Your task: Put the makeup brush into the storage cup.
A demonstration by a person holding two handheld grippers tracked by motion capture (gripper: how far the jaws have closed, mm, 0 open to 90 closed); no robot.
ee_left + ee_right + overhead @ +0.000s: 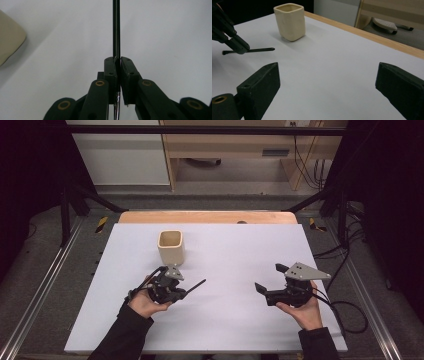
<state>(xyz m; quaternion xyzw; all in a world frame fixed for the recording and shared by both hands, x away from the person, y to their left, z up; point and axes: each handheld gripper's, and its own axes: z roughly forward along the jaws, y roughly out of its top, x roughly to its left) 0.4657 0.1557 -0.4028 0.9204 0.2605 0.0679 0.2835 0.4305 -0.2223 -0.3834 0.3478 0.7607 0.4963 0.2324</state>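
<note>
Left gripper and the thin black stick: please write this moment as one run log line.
left gripper: shut on black stick | right gripper: jaws open, empty | cream cup: upright on white table

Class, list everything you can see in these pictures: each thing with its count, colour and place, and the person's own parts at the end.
cup: one, cream, upright on the sheet, just beyond the left tongs
thin rod: one, black, clamped in the left tongs, sticking out level above the sheet
sheet: one, white, covering the table
table: one, wooden edge at the far side
left tongs: one, black, shut on the thin rod
right tongs: one, black, jaws wide apart, nothing between
hands: two, one behind each tongs, dark sleeves
</note>
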